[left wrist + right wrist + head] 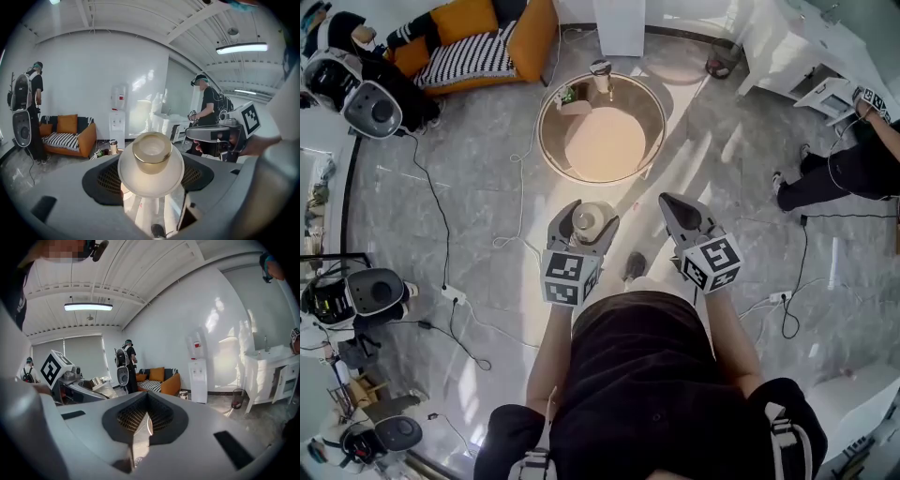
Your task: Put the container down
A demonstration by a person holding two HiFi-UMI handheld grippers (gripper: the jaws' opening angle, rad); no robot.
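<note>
Left tool [589,220] is clamped on the container [151,161], gold cap up, long axis roughly vertical I think. Right tool [675,206] is pinched closed, empty. Round worktop [609,150] ahead has mostly bare middle.

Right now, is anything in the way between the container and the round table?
Nothing visible is. The container is held in the left gripper's jaws, only floor lies before the round table, and its near side is bare.
</note>
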